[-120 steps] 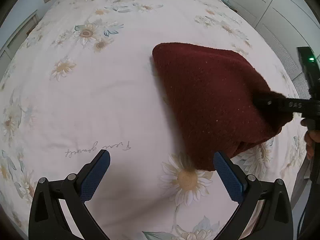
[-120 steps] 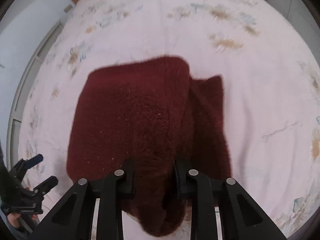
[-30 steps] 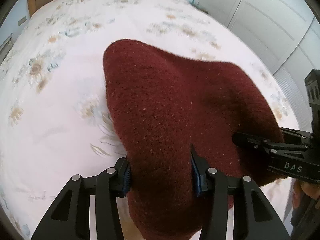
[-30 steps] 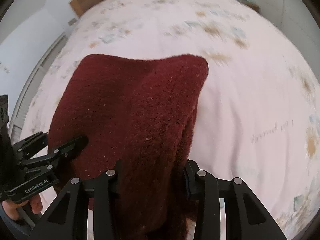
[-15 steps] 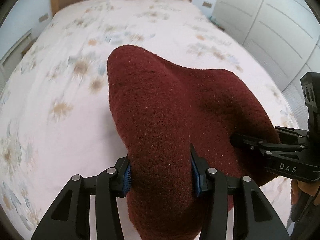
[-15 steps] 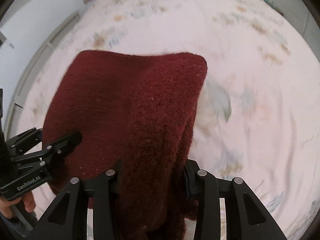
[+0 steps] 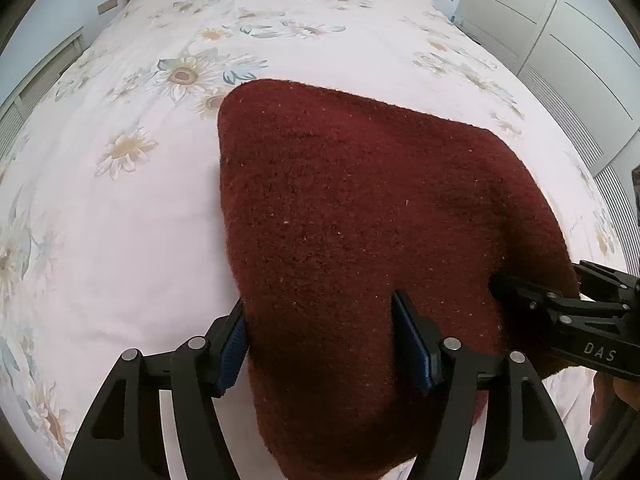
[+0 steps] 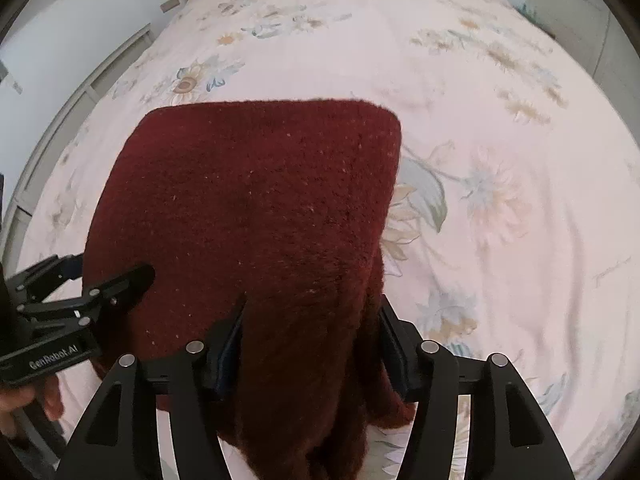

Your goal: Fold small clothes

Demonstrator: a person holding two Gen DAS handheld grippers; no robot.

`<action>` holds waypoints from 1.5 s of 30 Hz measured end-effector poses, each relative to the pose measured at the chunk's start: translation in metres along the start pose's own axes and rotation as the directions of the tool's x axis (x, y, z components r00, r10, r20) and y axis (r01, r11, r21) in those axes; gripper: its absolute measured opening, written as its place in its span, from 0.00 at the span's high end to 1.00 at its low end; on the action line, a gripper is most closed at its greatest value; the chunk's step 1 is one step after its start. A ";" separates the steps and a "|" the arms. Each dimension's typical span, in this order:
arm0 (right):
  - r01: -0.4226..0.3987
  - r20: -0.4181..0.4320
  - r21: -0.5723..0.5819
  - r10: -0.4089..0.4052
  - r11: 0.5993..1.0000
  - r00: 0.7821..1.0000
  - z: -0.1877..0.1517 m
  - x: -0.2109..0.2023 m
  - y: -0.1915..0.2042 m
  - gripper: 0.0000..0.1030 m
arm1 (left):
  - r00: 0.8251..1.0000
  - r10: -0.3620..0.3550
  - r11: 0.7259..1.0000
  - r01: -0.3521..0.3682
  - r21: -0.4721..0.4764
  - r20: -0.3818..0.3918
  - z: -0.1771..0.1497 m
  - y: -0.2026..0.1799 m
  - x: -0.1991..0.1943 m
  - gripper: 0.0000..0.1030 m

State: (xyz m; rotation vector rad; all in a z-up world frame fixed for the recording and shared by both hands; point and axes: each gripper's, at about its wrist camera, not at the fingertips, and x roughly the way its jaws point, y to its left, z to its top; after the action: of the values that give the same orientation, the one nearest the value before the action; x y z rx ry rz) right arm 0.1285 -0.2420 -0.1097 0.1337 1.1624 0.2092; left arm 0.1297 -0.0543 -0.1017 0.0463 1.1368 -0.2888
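You are opening both grippers over the bed (image 7: 120,208): the left gripper (image 7: 324,340) and right gripper (image 8: 310,344) are letting go of the red knit (image 7: 360,208), its near edge between each pair of fingers, lying mid-bed.

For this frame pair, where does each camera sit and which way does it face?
Left wrist: on the left gripper, aimed steeply down at the maroon knit on the floral bed; jaws opening around the cloth.
Right wrist: on the right gripper, same downward aim, jaws likewise opening; a hand shows.
Shared: knit, bed, each other's gripper.
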 end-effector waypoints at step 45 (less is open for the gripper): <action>0.118 0.212 -0.004 -0.115 0.993 0.971 -0.056 -0.120 -0.008 0.00 | 0.976 0.177 0.984 -0.175 -0.030 0.124 -0.038 0.010 -0.091 0.01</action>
State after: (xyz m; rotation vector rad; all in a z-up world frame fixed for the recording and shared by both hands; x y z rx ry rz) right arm 0.0319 -0.2774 -0.0261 0.0711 0.9530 0.0975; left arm 0.0630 -0.0192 -0.0376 0.1097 1.0024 -0.1211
